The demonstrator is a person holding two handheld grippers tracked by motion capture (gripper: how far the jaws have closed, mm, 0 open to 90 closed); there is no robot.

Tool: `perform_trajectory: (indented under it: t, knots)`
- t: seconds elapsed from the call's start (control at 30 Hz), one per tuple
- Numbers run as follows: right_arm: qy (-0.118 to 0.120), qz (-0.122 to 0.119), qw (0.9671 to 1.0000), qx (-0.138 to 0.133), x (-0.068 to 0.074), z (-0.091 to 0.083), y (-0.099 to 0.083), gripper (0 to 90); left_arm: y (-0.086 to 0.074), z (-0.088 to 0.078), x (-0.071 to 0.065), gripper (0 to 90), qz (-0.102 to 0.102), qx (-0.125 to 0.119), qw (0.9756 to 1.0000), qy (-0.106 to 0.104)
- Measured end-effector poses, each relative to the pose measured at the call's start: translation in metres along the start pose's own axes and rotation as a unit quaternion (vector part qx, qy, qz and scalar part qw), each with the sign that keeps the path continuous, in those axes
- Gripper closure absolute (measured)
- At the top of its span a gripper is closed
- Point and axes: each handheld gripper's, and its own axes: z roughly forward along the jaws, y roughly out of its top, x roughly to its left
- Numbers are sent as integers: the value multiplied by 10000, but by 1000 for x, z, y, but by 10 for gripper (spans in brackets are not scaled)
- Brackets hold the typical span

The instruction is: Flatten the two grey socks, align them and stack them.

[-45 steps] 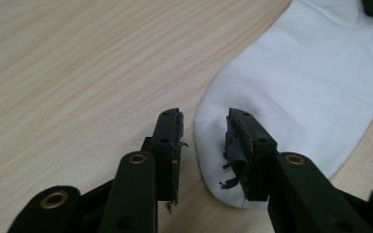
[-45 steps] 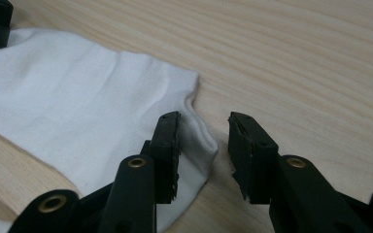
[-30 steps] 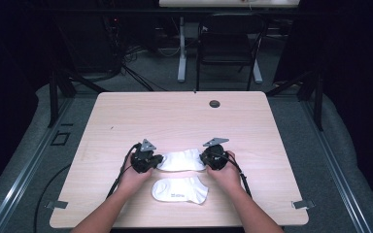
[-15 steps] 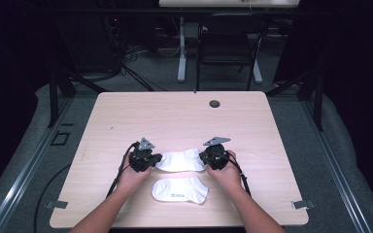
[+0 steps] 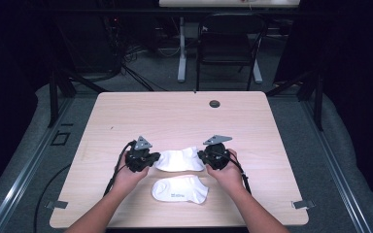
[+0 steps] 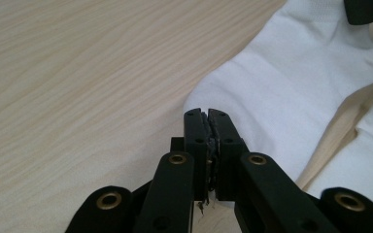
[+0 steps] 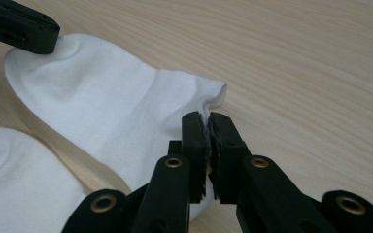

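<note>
A white ankle sock (image 5: pixel 179 159) is stretched between my two grippers over the wooden table (image 5: pixel 175 116). My left gripper (image 5: pixel 155 160) is shut on its left end. In the left gripper view the jaws (image 6: pixel 207 115) meet with the sock's (image 6: pixel 291 92) edge pinched between them. My right gripper (image 5: pixel 204 157) is shut on the other end; in the right gripper view the cuff of the sock (image 7: pixel 107 107) is nipped at my right gripper (image 7: pixel 207 119). A second white sock (image 5: pixel 179 190) lies flat just nearer the person.
A dark round grommet (image 5: pixel 214 103) sits near the table's far edge. A black chair (image 5: pixel 228 43) and cables stand on the floor beyond. The second sock also lies close beside the held one (image 6: pixel 369 160) (image 7: pixel 19 179).
Both hands have lifted slightly, bringing the held sock up a little with them. The lower sock has stayed in place.
</note>
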Motion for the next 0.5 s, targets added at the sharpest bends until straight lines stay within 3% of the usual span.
perform_trajectory:
  t: [0.5]
  knots:
    - [64,-161,9996,-219,16,-26,0,858,-3,-26,-12,876,45,-226,9997,35]
